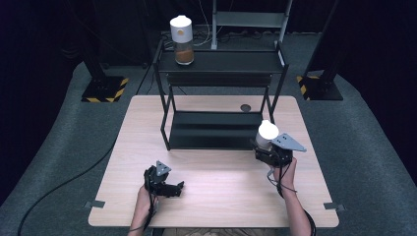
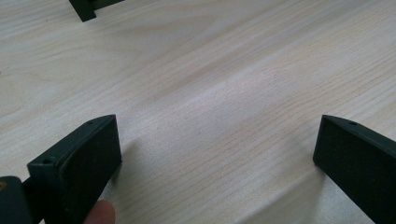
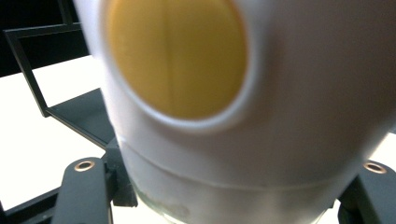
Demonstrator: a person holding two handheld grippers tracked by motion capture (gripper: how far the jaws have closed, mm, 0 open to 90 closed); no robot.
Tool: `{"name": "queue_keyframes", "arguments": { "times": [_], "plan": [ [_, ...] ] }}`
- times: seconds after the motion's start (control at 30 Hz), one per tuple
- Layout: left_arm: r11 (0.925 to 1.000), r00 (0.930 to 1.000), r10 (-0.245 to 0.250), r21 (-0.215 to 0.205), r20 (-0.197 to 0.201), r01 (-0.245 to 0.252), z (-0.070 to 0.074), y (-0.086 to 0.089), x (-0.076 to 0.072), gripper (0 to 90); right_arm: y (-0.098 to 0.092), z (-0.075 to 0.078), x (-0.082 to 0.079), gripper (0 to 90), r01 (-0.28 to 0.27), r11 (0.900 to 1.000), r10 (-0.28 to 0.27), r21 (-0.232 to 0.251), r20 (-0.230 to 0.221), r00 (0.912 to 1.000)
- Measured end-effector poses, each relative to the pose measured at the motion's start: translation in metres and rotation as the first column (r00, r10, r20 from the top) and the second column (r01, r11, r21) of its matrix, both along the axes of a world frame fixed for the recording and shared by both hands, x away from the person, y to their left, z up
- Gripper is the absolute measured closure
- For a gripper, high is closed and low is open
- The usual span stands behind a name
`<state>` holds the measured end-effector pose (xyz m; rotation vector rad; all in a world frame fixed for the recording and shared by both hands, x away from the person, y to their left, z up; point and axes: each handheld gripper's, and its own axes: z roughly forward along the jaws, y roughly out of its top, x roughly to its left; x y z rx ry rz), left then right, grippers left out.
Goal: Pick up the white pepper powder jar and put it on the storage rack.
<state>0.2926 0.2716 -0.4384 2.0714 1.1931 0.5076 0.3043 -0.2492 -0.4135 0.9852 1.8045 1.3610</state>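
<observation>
Jar in my grip: the white-capped jar [image 1: 267, 132] stands upright, long axis vertical, just in front of the black shelf's [image 1: 211, 129] lower right corner, over the table [image 1: 221, 196].
Facing: in my right gripper view the cap's round yellow disc [image 3: 175, 56] looks straight back at the camera.
Hard to make out: its cap [image 3: 280, 93] is blurred and cut off at top and right; the glass below is cropped, so I cannot tell the contents.
My right gripper [image 1: 271, 153]: jaws closed on the jar's lower body, one each side.
My left gripper [image 1: 169, 188]: jaws spread wide, holding nothing, low over bare wood; my fingertip [image 2: 99, 213] is cropped.
Farther off: a second jar [image 1: 183, 40] with brown contents stands on the top shelf, left end.
</observation>
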Motion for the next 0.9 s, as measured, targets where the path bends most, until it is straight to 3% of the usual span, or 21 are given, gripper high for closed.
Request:
{"name": "queue_keyframes", "arguments": {
  "times": [0.9],
  "plan": [
    [1.0, 1.0, -0.001, 0.0, 0.0, 0.001, 0.0, 0.0, 0.0, 0.5, 0.013, 0.016, 0.042, 30.3, -0.014, 1.0, 0.014, 0.0, -0.02, 0.9997]
  ]
}}
